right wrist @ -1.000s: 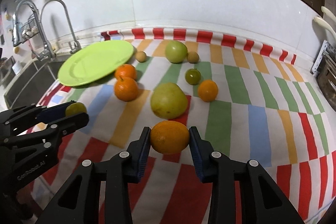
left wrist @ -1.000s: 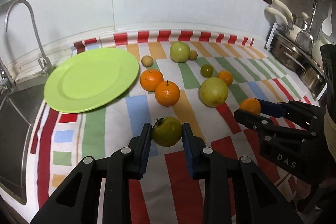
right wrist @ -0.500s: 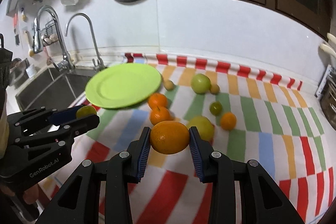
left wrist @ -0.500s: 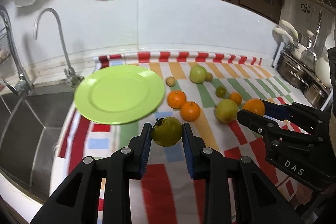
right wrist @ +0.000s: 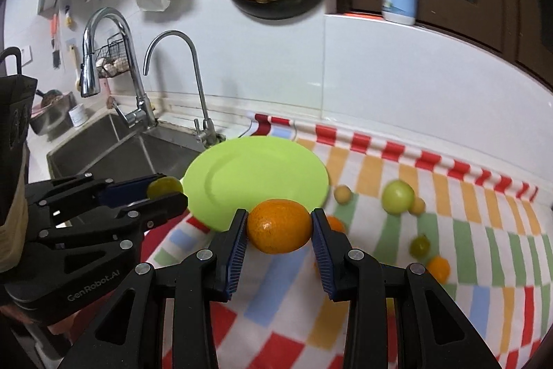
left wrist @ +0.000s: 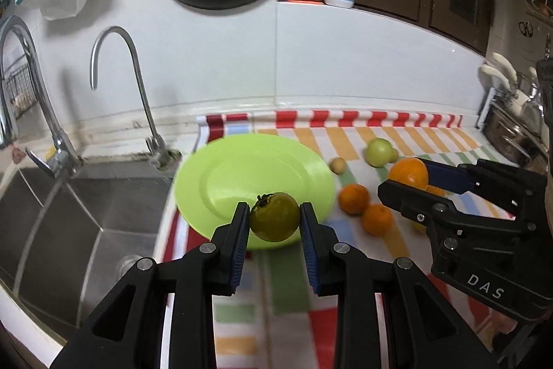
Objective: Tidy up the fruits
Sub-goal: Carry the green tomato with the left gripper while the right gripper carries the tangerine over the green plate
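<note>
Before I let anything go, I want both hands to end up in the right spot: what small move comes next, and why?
Probably carry both fruits forward over the green plate and lower them. The left tool holds a green tomato near the plate's front edge, the right tool holds an orange, and the plate has nothing on it.

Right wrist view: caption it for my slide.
Right claw carries an orange toward the green plate; left claw brings a green tomato.
</note>
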A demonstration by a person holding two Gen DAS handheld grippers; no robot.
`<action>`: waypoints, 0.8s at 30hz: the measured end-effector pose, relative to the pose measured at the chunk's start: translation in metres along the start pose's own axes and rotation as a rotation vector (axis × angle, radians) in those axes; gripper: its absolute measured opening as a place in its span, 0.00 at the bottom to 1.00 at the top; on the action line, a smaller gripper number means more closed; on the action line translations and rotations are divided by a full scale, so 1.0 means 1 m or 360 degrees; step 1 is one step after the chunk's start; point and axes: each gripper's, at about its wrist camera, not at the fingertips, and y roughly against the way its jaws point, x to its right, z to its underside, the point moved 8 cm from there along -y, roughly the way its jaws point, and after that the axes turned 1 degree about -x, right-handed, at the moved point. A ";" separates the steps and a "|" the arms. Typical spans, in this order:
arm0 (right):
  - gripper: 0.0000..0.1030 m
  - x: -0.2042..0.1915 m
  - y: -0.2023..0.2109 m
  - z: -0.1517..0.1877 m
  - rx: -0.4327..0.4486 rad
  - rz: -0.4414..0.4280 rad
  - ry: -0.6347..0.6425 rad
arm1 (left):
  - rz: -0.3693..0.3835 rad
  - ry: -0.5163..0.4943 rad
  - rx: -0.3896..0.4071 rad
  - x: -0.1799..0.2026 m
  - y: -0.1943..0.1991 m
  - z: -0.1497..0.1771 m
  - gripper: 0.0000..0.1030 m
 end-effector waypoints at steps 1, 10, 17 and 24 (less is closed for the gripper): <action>0.36 -0.001 -0.005 -0.005 -0.0005 0.0001 0.0010 | -0.0006 0.0002 0.0000 -0.004 -0.003 -0.003 0.29; 0.36 -0.004 -0.060 -0.047 -0.0073 -0.0016 0.0051 | -0.0066 0.0018 -0.0033 -0.041 -0.042 -0.027 0.29; 0.36 -0.002 -0.121 -0.061 -0.0257 -0.0065 0.0082 | -0.0062 0.0082 -0.0121 -0.064 -0.090 -0.037 0.29; 0.36 -0.001 -0.165 -0.063 -0.0363 -0.0070 0.0101 | -0.0075 0.0076 -0.0201 -0.075 -0.131 -0.039 0.29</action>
